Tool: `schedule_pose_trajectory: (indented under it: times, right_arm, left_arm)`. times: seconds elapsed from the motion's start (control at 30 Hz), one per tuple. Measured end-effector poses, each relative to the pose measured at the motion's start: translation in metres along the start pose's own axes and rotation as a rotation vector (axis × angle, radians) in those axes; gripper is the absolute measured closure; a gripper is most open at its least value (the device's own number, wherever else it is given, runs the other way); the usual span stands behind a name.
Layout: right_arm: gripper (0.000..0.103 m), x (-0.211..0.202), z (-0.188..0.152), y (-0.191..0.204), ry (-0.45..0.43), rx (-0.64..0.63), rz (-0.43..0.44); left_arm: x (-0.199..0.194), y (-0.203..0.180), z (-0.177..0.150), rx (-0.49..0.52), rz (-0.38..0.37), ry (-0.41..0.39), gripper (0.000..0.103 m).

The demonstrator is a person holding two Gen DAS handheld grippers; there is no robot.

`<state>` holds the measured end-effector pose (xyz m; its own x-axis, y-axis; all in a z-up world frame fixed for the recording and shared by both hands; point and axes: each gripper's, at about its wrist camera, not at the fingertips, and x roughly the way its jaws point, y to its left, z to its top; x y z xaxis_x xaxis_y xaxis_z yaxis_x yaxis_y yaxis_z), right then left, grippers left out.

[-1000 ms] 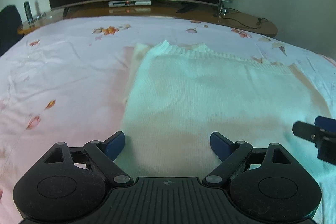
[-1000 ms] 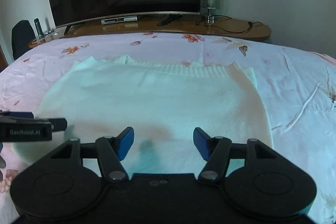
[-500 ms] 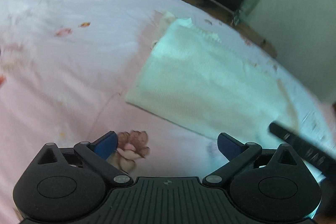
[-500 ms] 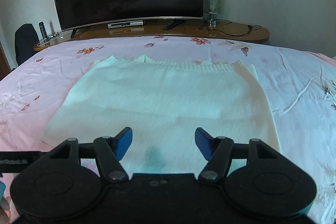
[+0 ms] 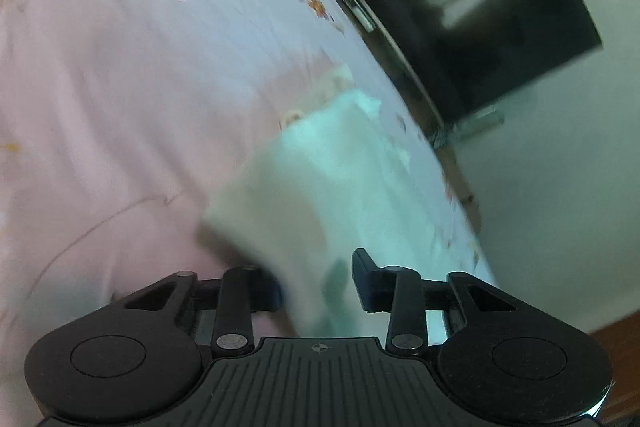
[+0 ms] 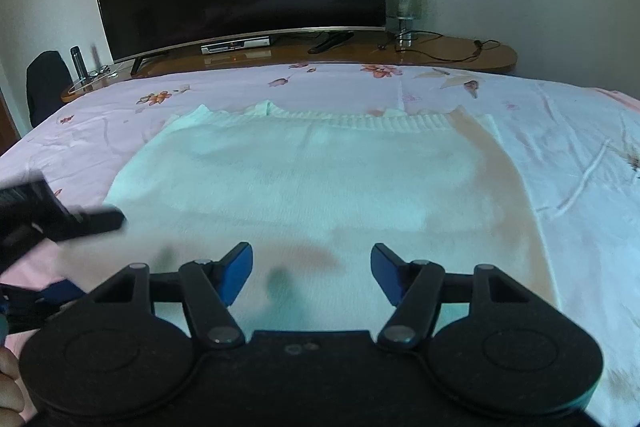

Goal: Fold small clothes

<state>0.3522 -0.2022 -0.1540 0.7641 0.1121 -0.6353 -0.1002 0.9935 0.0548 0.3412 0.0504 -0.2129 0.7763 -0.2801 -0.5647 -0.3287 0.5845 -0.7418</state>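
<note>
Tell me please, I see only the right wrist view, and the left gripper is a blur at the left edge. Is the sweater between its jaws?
Observer: Yes. In the left wrist view a corner of the sweater stands between the jaws of the left gripper, which have just been closing.
Operator: Do they press on it?
Observer: I cannot tell. That picture is blurred, and the cloth hides the inner face of one jaw.
Operator: Is the gripper held level?
Observer: No, it is rolled to one side: the television runs slanted across its view.
</note>
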Motion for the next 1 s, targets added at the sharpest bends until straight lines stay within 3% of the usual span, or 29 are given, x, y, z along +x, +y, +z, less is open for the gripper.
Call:
schedule_pose_trajectory:
  times: [0.3,0.37,0.4,0.53,0.63,0.67,0.73,0.83,0.93,1.0]
  right_arm:
    - [0.039,0.032,0.020,-0.010,-0.007,-0.011,0.030]
    - [0.043,0.038,0.022,-0.011,-0.001,-0.024,0.024]
    - [0.044,0.040,0.022,-0.011,0.004,-0.031,0.017]
    - [0.061,0.039,0.027,-0.012,-0.016,-0.048,0.012]
    - [0.061,0.047,0.027,-0.007,0.002,-0.114,-0.018]
    - [0.059,0.058,0.022,-0.003,0.052,-0.168,-0.030]
    - [0.059,0.057,0.016,0.009,0.024,-0.276,-0.066]
    - [0.062,0.050,0.022,-0.002,0.006,-0.177,-0.037]
    - [0.059,0.052,0.010,0.002,-0.003,-0.268,-0.049]
    - [0.064,0.047,0.020,-0.015,0.011,-0.158,-0.001]
  left_arm:
    - [0.041,-0.012,0.016,-0.033,-0.037,-0.059,0.067]
    - [0.040,-0.014,0.016,-0.001,0.007,-0.060,0.090]
    - [0.040,-0.011,0.016,-0.005,0.019,-0.056,0.094]
    - [0.032,-0.016,0.016,0.020,0.020,-0.066,0.095]
    - [0.031,-0.023,0.018,0.058,0.015,-0.076,0.095]
    - [0.026,-0.025,0.018,0.077,0.013,-0.083,0.095]
    - [0.020,-0.037,0.019,0.145,0.001,-0.104,0.095]
    - [0.011,-0.065,0.018,0.288,-0.026,-0.142,0.095]
    - [0.011,-0.100,0.012,0.438,-0.063,-0.152,0.095]
    - [0.014,-0.125,0.004,0.520,-0.079,-0.149,0.095]
